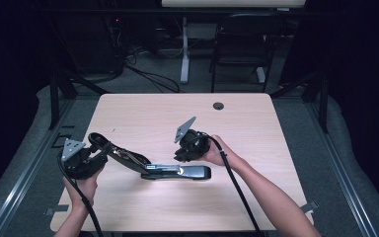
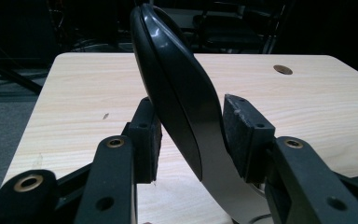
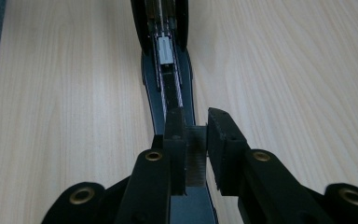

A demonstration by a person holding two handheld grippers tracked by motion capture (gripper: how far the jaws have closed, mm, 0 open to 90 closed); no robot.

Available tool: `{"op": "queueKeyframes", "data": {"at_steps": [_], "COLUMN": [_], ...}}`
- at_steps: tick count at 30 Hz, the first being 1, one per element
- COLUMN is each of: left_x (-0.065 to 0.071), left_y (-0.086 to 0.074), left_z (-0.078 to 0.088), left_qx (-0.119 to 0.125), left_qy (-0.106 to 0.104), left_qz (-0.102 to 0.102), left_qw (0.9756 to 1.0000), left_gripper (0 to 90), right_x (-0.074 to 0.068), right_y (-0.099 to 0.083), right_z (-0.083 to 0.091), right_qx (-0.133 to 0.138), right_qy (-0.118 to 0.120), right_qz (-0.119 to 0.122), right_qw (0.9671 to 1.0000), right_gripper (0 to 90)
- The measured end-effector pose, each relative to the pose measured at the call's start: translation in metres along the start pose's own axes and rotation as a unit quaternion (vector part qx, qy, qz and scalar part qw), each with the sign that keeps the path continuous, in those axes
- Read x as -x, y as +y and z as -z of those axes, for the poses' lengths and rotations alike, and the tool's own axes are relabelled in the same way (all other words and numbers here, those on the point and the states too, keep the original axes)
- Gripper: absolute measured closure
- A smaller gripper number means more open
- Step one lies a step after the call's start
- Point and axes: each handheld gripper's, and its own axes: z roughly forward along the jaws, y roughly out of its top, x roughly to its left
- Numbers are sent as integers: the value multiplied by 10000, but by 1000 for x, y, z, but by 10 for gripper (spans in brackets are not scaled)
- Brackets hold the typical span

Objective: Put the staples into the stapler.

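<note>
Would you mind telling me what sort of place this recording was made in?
Probably a lab or recording workspace: a bare wooden desk ringed by dark curtains, with an office chair and loose cables on the grey floor behind.

A light wooden table [image 1: 128, 108] fills the middle of the frame. A black stapler [image 1: 177, 172], swung open, lies on it at lower centre. A round cable hole [image 1: 218, 105] sits near its upper edge.

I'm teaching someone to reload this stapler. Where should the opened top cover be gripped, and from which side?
Grip the top cover by its curved free end, from the person's left, jaws across its narrow width. It is swung up and back from the base, so that end stands clear of the table. The left gripper clamps it so, while the right gripper holds a staple strip over the channel.
</note>
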Motion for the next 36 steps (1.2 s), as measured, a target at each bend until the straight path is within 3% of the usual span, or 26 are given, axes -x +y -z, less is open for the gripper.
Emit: {"op": "queueKeyframes", "data": {"at_steps": [12,36], "left_x": [0,0], "left_y": [0,-1], "left_z": [0,0], "left_qx": [9,25], "left_qy": [2,8], "left_qz": [3,5], "left_qw": [10000,10000], "left_gripper": [585,585], "right_x": [-1,-1], "right_y": [9,11], "right_z": [-13,-37], "right_qx": [39,-75], "right_qy": [139,324], "right_qz": [69,140], "right_qw": [9999,9993], "right_gripper": [784,784]}}
